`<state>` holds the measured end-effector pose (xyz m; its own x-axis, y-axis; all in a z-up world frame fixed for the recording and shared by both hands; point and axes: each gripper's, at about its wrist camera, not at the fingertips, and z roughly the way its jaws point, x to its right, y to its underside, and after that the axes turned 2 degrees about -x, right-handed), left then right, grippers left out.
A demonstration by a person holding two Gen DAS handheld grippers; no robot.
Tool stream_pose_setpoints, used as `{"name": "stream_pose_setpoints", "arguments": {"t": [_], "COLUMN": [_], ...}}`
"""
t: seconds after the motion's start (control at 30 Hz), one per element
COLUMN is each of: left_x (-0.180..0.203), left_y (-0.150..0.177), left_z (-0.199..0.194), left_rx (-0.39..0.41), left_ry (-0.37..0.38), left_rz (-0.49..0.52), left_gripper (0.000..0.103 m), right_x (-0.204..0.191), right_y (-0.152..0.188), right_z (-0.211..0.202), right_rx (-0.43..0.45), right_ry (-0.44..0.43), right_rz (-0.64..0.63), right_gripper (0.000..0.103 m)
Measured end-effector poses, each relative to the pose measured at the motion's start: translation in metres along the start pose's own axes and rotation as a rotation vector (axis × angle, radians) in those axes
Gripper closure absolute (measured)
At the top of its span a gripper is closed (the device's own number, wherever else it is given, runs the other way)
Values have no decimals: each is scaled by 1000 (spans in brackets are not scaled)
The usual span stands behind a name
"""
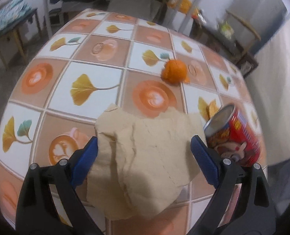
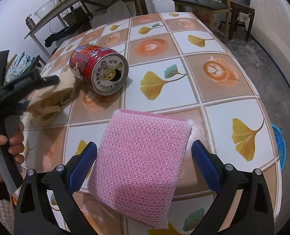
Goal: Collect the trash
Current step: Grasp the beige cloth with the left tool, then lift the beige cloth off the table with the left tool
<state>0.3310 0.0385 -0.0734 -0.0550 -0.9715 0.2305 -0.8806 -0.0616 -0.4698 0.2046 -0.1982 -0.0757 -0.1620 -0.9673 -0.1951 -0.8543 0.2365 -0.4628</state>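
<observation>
paper first: the crumpled tan paper [image 1: 141, 160] lies on the tabletop [image 1: 98, 66] right between your left gripper [image 1: 144, 152] fingers, which stand spread wide on either side of it and hold nothing yet. lower them so both blue pads bracket the thick, creased middle, not the thin front edge, then squeeze; a flat sheet slips out easily. keep your right-hand finger clear of the red can [image 1: 233, 135] lying on its side just beside the paper, or you may roll it off. farther back sits an orange peel [image 1: 174, 72], well apart, for a later pass. over on the right, your right gripper [image 2: 144, 161] hangs with its fingers wide around a pink mesh sponge [image 2: 143, 156]; i cannot tell whether the pads press on it. hold that hand steady while the left one closes.
</observation>
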Motion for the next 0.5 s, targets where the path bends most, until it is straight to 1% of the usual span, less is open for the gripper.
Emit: {"name": "stream_pose_setpoints", "arguments": {"t": [0.13, 0.27, 0.3, 0.37, 0.5], "left_x": [4, 7, 7, 6, 6], "left_y": [7, 15, 15, 19, 27], "left_z": [6, 4, 4, 1, -5], "left_rx": [-17, 11, 14, 21, 29], "left_ry": [-47, -111, -119, -135, -149], "left_rz": [38, 101, 109, 137, 175], "left_gripper": [14, 29, 31, 39, 50], "right_x": [3, 6, 8, 10, 15], "right_y": [-1, -2, -2, -2, 0], "right_z": [0, -1, -2, -3, -4], "right_rx": [2, 4, 5, 7, 10], "right_ry": [-6, -7, -7, -4, -3], "right_rz": [7, 12, 12, 14, 18], "right_gripper": [9, 9, 9, 9, 9]}}
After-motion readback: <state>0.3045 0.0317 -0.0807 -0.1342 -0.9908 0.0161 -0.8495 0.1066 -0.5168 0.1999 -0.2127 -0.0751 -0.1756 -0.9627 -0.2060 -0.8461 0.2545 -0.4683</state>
